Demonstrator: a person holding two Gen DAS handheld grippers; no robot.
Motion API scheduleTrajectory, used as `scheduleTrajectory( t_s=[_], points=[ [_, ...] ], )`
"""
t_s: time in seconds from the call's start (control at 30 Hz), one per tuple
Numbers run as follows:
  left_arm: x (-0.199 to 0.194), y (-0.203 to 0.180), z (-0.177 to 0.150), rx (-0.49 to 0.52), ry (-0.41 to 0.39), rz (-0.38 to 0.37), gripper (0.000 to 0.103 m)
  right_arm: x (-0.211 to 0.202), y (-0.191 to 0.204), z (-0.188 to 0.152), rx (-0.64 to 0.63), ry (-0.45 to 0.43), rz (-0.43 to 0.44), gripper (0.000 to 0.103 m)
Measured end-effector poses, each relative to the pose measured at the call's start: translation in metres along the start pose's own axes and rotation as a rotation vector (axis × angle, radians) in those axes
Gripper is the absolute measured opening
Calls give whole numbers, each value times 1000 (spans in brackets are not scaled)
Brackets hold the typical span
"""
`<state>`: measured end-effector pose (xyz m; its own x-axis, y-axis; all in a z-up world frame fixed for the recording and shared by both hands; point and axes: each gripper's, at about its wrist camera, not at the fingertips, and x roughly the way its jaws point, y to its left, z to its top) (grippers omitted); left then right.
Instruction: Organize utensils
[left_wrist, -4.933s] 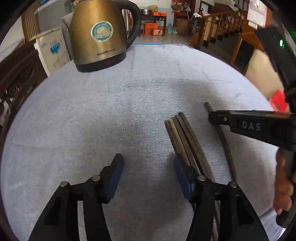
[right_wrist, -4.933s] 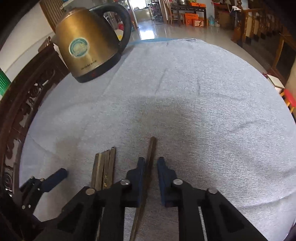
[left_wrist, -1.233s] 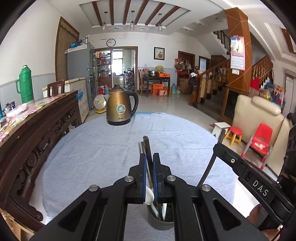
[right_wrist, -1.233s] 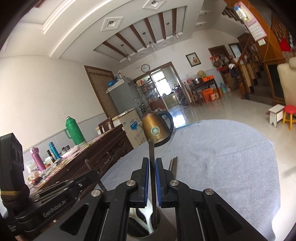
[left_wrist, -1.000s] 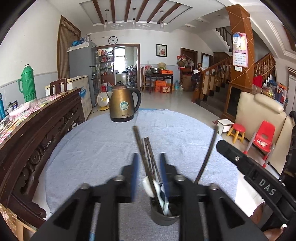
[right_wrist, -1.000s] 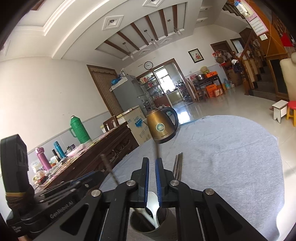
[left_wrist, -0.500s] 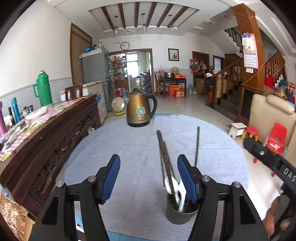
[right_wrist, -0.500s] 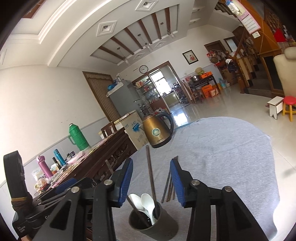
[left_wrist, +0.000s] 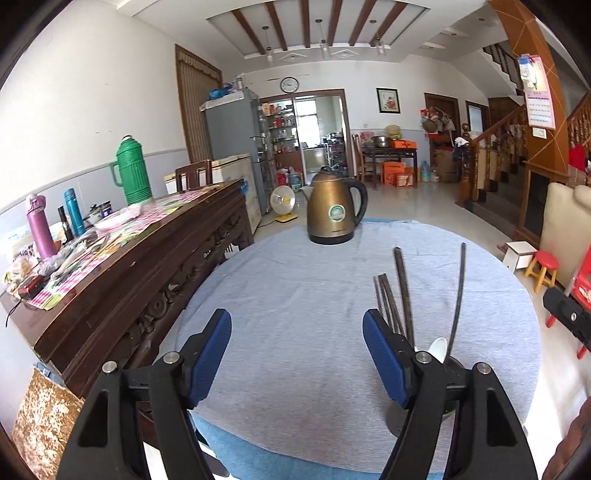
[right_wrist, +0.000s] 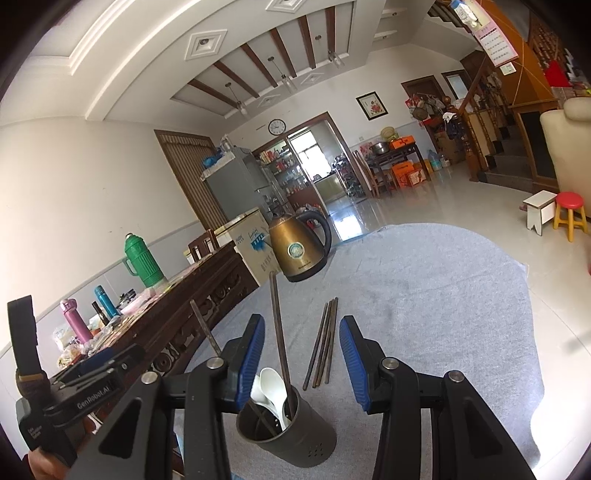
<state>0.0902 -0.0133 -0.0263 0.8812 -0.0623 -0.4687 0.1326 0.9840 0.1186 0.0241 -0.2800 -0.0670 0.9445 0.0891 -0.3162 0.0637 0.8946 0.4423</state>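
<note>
While both tongs gape, 2 chopsticks (right_wrist: 277, 325) stand in holder (right_wrist: 295, 439).

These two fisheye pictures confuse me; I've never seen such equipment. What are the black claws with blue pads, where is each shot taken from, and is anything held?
A person holds two hand-held grippers, each with a camera looking along its fingers. One picture is from the left gripper, whose jaws are opening with nothing between them. The other is from the right gripper, open around an upright chopstick without pressing it. That chopstick stands in a metal utensil cup with white spoons. On the grey tablecloth lie loose chopsticks and a bronze kettle. Nothing is held.
</note>
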Motion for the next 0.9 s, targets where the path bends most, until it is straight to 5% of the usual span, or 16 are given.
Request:
scheduleTrajectory(
  t_s=[0.43,0.7,0.9],
  points=[
    [18,23,-9,-44,40,20,76,10,1,-8,-8,46,-9,51],
    [68,34,-31,-86,180,0,77,34,-21,-13,41,112,-56,51],
    [114,44,-52,-111,275,5,77,90,-55,-8,73,242,-104,51]
  ],
)
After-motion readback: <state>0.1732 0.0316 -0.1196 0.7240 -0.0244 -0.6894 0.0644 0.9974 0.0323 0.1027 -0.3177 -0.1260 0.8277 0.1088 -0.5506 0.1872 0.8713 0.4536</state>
